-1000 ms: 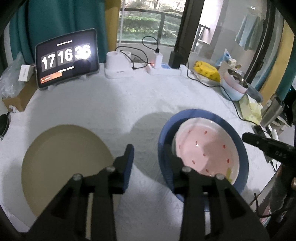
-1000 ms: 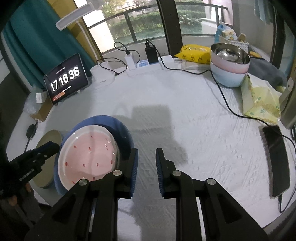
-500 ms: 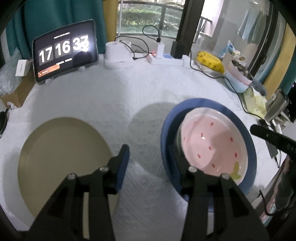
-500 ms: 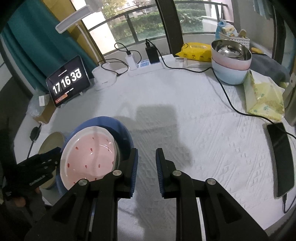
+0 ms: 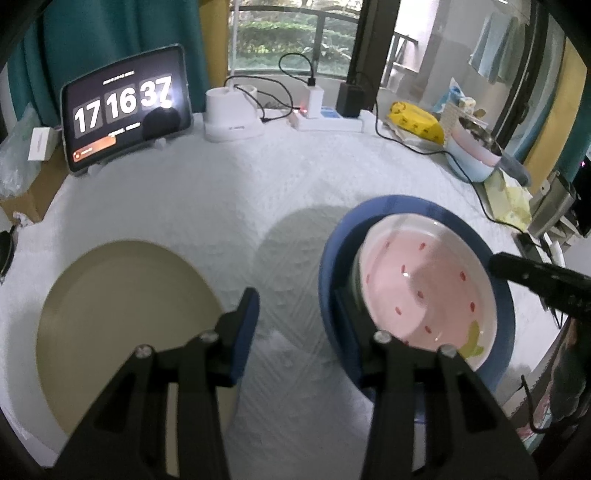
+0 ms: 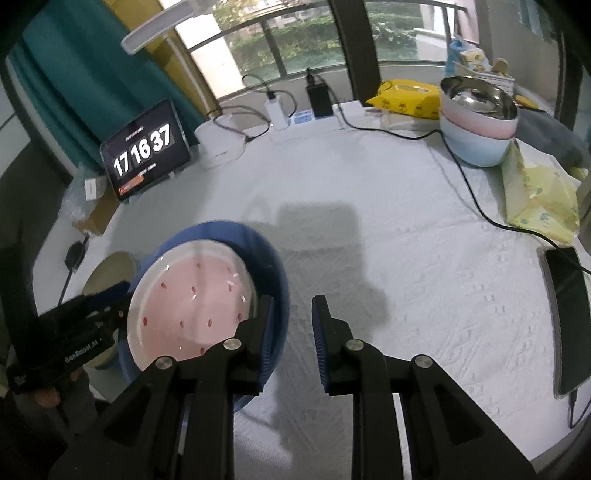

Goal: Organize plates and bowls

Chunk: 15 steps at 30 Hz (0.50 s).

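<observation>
**Pink bowl on blue plate at the table's near edge**

A round table (image 5: 229, 206) under a white, textured cloth stands before a window (image 6: 295, 37) with greenery outside and teal curtains (image 5: 110, 33) beside it. At the far rim, a tablet (image 5: 125, 110) shows a clock, near chargers and cables. To the right are stacked bowls (image 6: 478, 125), a steel one on top, and a dark phone (image 6: 567, 317).

The pink bowl (image 5: 424, 288), white-rimmed and flecked with red, sits in the wide blue plate (image 5: 406, 210) near the front edge. A tan plate (image 5: 122, 314) lies apart to the left.

The left gripper (image 5: 295, 314) is spread and has just been closing. One finger is over the cloth, the other inside the blue plate's rim, with nothing clamped. The right gripper (image 6: 291, 317) is narrowly parted across the opposite rim, with cloth visible in the gap
</observation>
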{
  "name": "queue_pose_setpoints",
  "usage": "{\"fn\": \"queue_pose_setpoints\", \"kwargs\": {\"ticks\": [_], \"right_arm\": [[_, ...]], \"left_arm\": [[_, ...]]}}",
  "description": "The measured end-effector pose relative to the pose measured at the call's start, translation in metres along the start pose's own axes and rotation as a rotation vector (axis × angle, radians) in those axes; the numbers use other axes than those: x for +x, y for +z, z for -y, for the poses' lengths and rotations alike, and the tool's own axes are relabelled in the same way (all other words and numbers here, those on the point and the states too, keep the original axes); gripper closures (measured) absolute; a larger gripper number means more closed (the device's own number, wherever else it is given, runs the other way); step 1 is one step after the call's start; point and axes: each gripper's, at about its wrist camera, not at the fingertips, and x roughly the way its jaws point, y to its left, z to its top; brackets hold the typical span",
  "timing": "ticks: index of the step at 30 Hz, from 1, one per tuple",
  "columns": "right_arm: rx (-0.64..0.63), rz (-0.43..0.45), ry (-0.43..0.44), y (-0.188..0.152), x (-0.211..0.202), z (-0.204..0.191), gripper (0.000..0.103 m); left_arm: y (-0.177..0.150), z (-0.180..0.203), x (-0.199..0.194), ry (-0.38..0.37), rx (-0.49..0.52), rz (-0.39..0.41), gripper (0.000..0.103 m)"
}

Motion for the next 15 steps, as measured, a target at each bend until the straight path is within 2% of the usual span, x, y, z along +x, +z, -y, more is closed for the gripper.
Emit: {"fn": "queue_pose_setpoints", "kwargs": {"ticks": [5,9,13,14,15], "right_arm": [[0.003,-0.030,-0.006,-0.006,0.017,-0.002,0.081],[0.003,-0.014,-0.015,-0.009,0.020,-0.005,0.081],[0.020,-0.003,-0.017,-0.011,0.019,-0.004,0.082],[0.016,0.000,-0.008,-0.011,0.019,-0.006,0.089],[0.012,0.005,-0.006,-0.011,0.019,-0.008,0.090]], "left_arm": [[-0.001,0.007,-0.001,-0.002,0.039,0.013,0.075],[-0.002,0.013,-0.002,-0.025,0.057,0.018,0.093],[-0.003,0.014,-0.002,-0.038,0.050,0.030,0.094],[-0.003,0.013,-0.002,-0.047,0.045,0.033,0.094],[-0.003,0.012,-0.003,-0.049,0.042,0.033,0.094]]}}
